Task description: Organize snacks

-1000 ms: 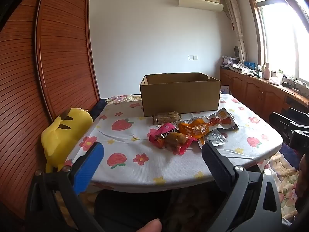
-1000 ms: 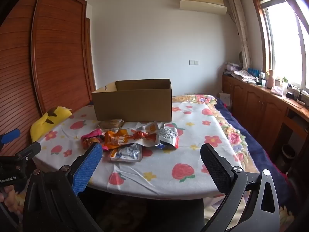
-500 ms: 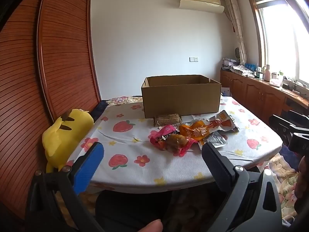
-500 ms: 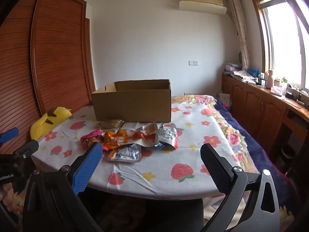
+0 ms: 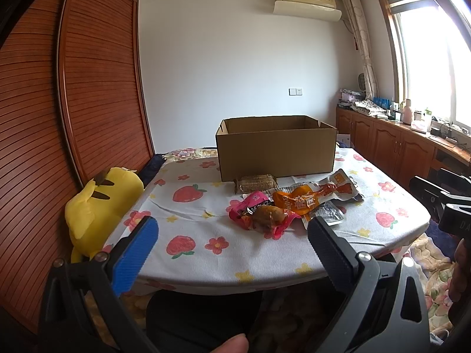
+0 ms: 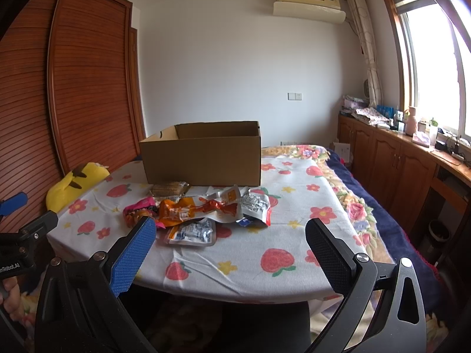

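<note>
The left gripper (image 5: 229, 253) is held short of the table edge with its jaws spread wide and nothing between them; one finger carries a blue pad, the other a black one. The right gripper (image 6: 229, 253) is in the same condition: jaws apart, holding nothing, near the table's front edge.

The snacks (image 6: 203, 209) lie in a loose heap on the table (image 6: 294, 235), ahead of both grippers.
- Pink packet (image 5: 250, 206): crumpled, nearest the left gripper, with a brown piece resting on it.
- Orange packet (image 5: 297, 201): glossy, with printed characters, just beyond the pink one.
- Clear pouch with a white label (image 6: 192, 232): flat, directly ahead of the right gripper's blue finger.
- Brown wrapped bar (image 5: 256, 182): farthest away, touching the front wall of the box.

The cardboard box (image 5: 276, 148) stands upright and open-topped behind the heap. The tablecloth is white with strawberry and flower print. A yellow plush toy (image 5: 97, 206) sits to the left gripper's left, beside the table.
</note>
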`<state>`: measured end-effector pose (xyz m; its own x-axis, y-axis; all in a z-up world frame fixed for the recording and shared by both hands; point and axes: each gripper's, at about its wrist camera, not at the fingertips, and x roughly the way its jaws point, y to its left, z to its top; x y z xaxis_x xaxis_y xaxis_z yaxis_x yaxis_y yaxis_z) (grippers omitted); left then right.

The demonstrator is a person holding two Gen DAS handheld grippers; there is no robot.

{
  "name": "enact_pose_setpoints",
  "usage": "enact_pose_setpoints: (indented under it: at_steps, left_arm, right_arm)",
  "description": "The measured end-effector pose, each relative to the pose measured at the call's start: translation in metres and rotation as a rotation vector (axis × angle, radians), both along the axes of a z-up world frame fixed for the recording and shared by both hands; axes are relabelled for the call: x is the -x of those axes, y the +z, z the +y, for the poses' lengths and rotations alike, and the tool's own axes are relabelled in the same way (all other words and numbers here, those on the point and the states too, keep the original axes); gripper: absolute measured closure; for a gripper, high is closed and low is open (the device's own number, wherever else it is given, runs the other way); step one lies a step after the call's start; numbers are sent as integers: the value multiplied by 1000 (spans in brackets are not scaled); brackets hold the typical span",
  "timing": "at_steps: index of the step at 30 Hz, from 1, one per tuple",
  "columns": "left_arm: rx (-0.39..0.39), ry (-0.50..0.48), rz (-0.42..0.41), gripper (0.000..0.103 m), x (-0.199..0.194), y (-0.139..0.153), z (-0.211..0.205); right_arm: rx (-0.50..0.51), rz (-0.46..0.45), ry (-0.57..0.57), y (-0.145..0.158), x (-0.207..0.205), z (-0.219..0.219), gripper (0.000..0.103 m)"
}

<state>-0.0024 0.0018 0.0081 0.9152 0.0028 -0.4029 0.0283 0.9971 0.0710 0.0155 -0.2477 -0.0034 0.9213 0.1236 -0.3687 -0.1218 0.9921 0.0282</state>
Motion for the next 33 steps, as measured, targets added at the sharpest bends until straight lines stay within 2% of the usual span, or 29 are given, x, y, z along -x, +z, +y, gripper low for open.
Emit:
enact_pose_setpoints:
  at_steps: [33]
  left_arm:
    - [-1,-4,-12,1,0,8,1]
  right_arm:
    - [5,-6,-1,2,2,1,0]
